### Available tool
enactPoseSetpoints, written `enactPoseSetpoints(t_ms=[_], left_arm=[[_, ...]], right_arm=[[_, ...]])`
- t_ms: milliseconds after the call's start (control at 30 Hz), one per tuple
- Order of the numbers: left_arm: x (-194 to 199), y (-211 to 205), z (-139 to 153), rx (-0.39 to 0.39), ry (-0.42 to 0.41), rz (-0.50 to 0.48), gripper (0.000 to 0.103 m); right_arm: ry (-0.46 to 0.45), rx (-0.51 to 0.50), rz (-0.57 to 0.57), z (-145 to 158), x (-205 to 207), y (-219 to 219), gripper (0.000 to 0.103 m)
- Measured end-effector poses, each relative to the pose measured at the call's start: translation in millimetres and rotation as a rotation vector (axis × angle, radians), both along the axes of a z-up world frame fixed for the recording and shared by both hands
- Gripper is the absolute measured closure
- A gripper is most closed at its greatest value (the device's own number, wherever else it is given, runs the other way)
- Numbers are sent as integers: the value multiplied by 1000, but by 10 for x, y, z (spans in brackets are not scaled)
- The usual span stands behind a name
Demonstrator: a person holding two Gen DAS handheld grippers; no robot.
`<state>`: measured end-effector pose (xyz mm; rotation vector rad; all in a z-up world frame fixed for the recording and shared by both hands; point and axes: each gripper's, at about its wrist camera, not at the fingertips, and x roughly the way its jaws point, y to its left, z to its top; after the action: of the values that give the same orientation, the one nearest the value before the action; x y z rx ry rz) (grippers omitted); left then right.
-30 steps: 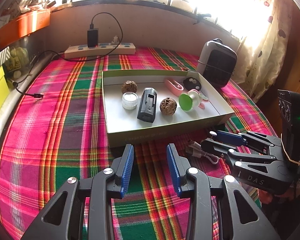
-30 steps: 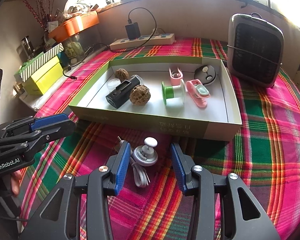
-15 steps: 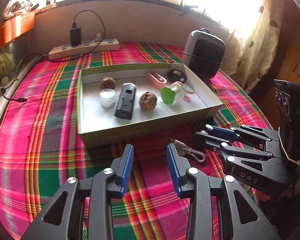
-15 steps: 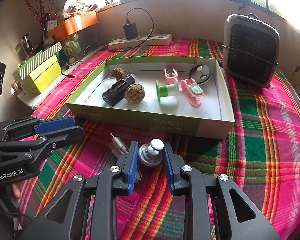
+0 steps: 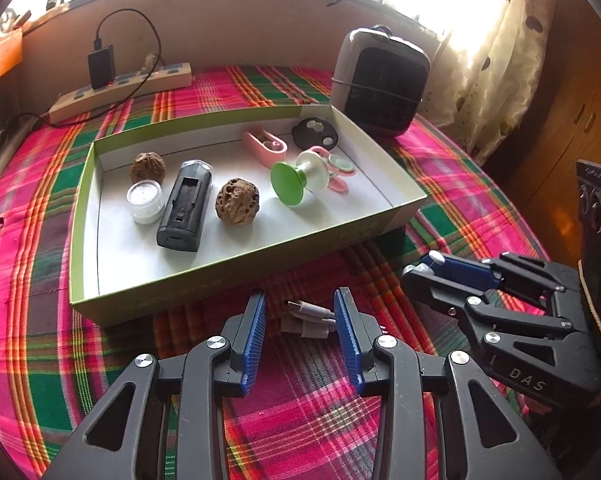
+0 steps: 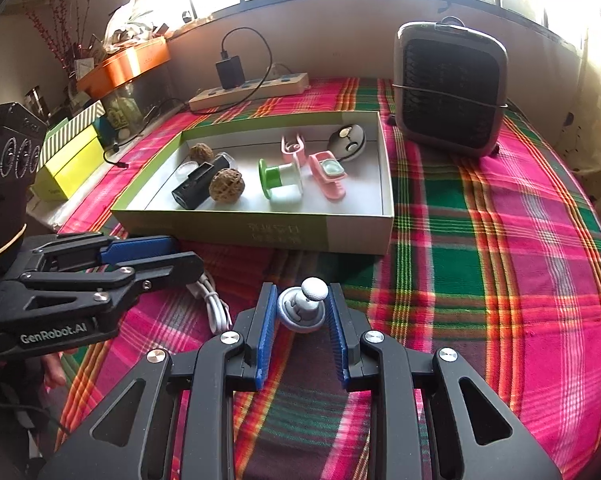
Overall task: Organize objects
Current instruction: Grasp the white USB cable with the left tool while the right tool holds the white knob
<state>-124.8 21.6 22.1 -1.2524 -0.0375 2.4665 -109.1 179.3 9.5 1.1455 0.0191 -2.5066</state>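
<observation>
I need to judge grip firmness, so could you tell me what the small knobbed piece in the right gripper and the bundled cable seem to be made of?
Knobbed piece: looks like hard moulded plastic, pale grey, smooth with a slight sheen. Bundled cable: apparently flexible white rubbery sheathing with a metal plug tip, judging by its soft loops and the shiny connector end.

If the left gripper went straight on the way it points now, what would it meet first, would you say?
Most likely the coiled white cable, which lies on the tablecloth between the open left gripper fingertips. Past it stands the near wall of the box, though depth is hard to judge.
</observation>
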Motion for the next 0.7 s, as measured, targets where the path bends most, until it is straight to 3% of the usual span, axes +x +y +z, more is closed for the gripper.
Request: enactPoseSetpoints(t_ms=[467, 700], left_arm=[[86, -192, 10, 29, 0, 51, 70], [110, -283, 14, 52, -9, 71, 70]], right_arm=[[12, 78, 99, -50, 106, -320, 77], [7, 71, 182, -54, 213, -534, 77]])
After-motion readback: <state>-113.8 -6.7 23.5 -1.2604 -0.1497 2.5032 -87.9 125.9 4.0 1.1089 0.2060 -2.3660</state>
